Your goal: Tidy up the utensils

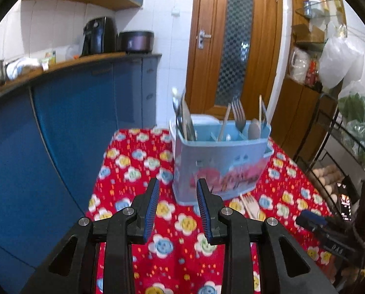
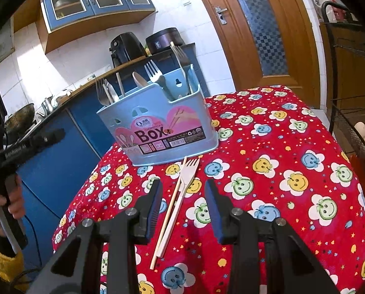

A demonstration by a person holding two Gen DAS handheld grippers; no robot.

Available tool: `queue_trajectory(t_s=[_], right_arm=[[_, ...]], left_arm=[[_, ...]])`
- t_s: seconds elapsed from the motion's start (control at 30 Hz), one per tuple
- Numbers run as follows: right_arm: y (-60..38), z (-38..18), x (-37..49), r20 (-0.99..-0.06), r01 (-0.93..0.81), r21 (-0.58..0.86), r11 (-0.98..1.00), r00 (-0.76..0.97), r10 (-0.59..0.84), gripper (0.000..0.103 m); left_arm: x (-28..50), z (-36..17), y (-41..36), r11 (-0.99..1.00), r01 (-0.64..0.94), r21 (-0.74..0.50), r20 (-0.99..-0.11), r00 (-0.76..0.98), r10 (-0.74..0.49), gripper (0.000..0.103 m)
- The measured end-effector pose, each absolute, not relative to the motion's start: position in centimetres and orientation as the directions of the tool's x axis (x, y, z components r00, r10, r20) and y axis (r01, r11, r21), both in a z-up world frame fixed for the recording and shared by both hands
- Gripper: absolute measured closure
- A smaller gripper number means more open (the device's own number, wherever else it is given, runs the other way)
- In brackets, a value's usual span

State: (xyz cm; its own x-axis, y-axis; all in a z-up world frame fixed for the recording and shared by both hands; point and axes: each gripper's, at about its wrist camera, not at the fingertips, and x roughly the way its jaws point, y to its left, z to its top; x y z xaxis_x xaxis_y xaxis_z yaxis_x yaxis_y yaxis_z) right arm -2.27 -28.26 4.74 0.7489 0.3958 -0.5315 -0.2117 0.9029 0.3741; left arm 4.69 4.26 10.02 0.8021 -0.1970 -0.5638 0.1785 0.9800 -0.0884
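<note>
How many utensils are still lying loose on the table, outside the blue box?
2: a white fork and a single wooden chopstick, side by side on the red cloth in front of the blue box. The box could hide others behind it.

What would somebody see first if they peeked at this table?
Probably the bright red tablecloth covered in smiley flowers. Near its far left corner stands a light blue utensil box with metal forks and spoons sticking up. Just in front of the box, a white plastic fork and a wooden chopstick lie side by side, right ahead of the open, empty right gripper.
</note>
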Motion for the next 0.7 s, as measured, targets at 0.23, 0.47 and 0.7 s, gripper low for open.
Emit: queue_trajectory(t_s=[0.23,0.47,0.7], right_arm=[[-27.9,4.6,-1.1,-0.566,-0.226,0.36,0.905,0.718,0.405,0.064],[-27.6,3.8,1.4,-0.609,-0.245,0.391,0.887,0.654,0.449,0.064],[-26.6,2.4,4.5,-0.666,-0.255,0.416,0.873,0.569,0.483,0.064]], left_arm=[[5.5,6.7,2.9,0.981,0.164,-0.107,-0.634,0.748,-0.195,0.071],[6.6,3.5,1.8,0.979,0.149,-0.137,-0.69,0.695,-0.202,0.071],[7.7,1.5,1.4,0.979,0.132,-0.156,-0.72,0.663,-0.204,0.071]])
